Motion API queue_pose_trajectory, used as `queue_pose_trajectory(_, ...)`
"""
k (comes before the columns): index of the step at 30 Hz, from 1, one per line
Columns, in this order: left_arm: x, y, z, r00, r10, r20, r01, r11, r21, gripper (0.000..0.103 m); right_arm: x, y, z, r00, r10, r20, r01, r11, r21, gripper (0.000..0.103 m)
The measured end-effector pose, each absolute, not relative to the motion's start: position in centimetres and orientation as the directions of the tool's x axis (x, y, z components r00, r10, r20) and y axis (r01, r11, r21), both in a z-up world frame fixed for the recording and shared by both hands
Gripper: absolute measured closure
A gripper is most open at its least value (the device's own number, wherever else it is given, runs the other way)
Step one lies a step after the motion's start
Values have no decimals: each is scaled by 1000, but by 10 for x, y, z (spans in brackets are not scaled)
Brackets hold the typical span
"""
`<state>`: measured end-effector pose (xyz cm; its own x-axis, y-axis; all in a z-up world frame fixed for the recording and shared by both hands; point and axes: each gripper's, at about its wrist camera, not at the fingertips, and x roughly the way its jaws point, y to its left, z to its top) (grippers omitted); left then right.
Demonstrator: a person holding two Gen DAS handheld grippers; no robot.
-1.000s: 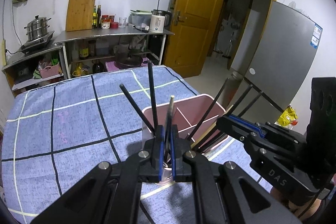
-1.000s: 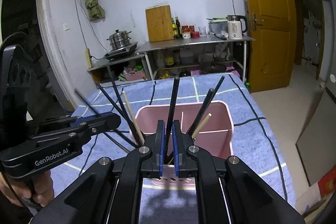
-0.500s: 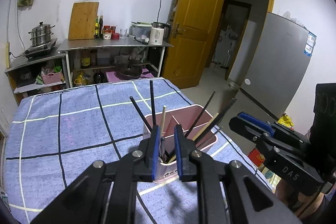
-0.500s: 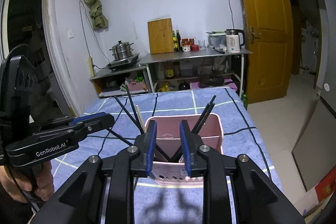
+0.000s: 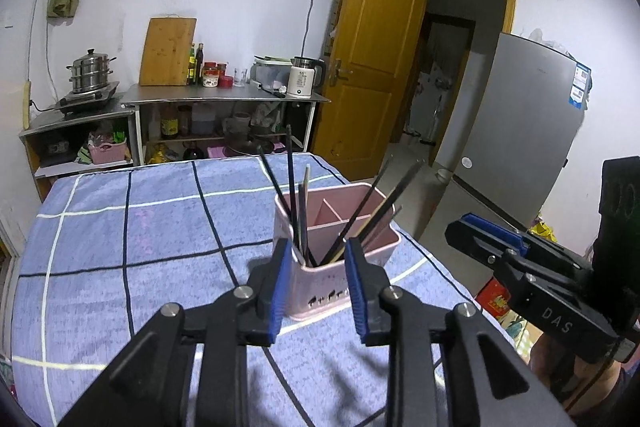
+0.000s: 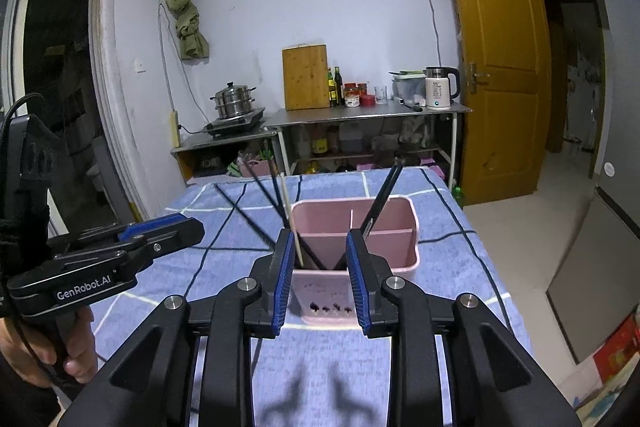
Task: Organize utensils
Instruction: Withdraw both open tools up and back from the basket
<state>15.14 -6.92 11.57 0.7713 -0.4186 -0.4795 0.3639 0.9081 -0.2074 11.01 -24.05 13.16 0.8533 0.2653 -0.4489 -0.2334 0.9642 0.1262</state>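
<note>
My left tongs [image 5: 316, 283] hang open and empty, short of the pink holder [image 5: 336, 267], so nothing gets nudged. The chopsticks [image 5: 298, 203] lean fanned in its near compartment, propped by rim and divider, on the blue checked counter [image 5: 120, 227]. My right tongs [image 6: 318, 279] are likewise spread, gripping nothing.

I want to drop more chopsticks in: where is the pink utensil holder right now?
The pink utensil holder stands on the blue checked tablecloth near the table's right edge. In both wrist views it sits just past the open fingertips of each hand-held gripper, with chopsticks leaning inside.
</note>
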Motion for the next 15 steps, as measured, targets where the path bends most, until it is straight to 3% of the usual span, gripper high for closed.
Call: queue_pose_trajectory(15,95,-54,73,830,-349,-434,313,937,-154,65,63,-224,94,868,250,-428,-226,968,106,75)
